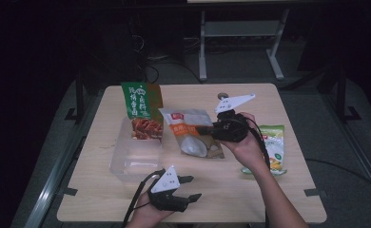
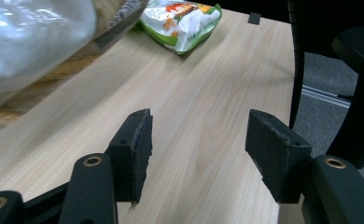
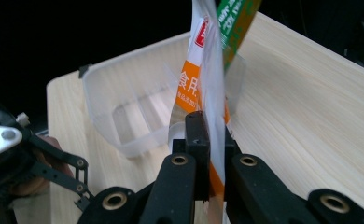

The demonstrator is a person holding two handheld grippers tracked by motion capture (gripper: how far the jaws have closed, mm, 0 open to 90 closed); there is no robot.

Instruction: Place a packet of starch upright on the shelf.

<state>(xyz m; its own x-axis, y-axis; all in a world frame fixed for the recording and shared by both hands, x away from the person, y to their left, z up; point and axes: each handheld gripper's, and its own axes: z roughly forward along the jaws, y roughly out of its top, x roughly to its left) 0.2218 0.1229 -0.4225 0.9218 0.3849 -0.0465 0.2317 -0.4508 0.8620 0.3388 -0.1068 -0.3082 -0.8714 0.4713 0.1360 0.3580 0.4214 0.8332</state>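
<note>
Overhead, dim room, wooden table (image 1: 269, 190): right hand-held gripper (image 1: 203, 129) pinches orange-white packet (image 1: 193, 135); left hand-held gripper (image 1: 191, 187) agape, empty.

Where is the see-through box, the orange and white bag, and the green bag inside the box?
see-through box (image 1: 131, 164), high view, its bare floor
orange and white bag (image 1: 193, 130), high view, its middle
green bag (image 1: 138, 102), high view, its printed top

High view looks down on the table (image 1: 250, 190); both close tool views perhaps share its top.
</note>
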